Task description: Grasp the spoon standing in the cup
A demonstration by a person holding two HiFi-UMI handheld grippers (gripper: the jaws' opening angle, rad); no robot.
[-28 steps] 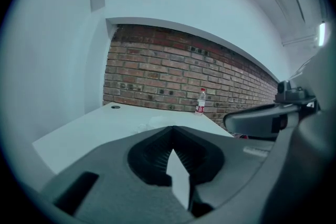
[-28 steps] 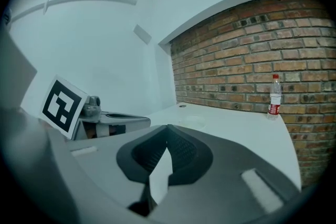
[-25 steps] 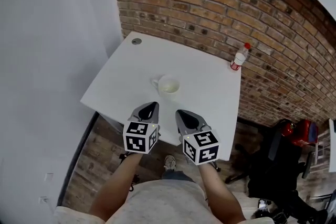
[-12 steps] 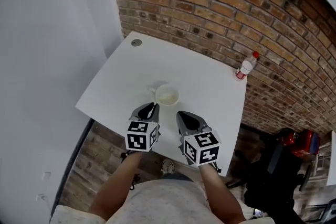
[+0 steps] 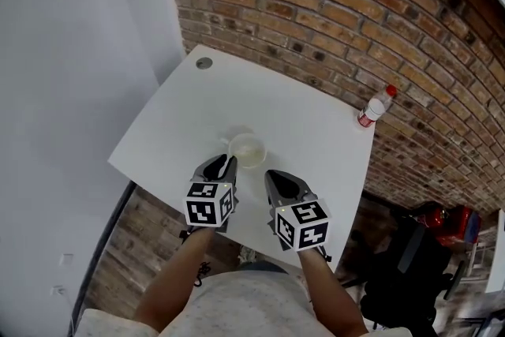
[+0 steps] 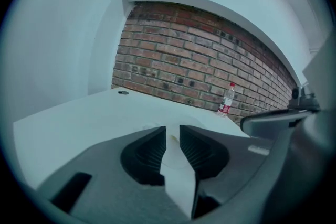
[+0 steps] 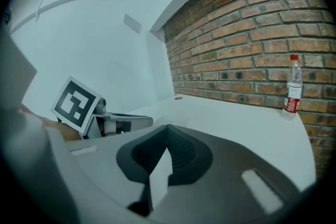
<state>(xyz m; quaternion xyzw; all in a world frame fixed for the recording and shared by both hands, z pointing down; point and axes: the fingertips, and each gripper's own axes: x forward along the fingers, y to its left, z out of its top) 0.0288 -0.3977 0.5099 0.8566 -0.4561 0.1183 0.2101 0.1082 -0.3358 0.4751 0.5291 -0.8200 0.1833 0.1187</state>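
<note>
Plainly, the main risk sits with the left tool point(image 5: 223, 162). Its jaws stand a narrow way apart, with nothing between them, and its tips hover just short of the cup point(image 5: 247, 150). That gap is slim, so a thin handle could be missed or pushed aside. A low approach could also knock the rim and slide or tip the light-looking cup, which stands on the near part of the counter point(image 5: 181, 122), not far from its front edge. The spoon itself is too small to make out from the head view, so its lean cannot be judged, and a blind reach could close on air. The right tool point(image 5: 271, 174) has its jaws pressed together and holds nothing. It hovers near the cup's right side, where a drift inward could bump the cup.

A plain white wall point(image 5: 79, 51) lies to the left. The counter is white, smooth and bare, with a small round grommet point(image 5: 204, 62) at its far corner. A brick wall point(image 5: 316, 4) runs behind it, and a red-capped bottle point(image 5: 375, 106) stands at the far right edge, well apart from the cup. Wood flooring point(image 5: 134, 241) shows below.
</note>
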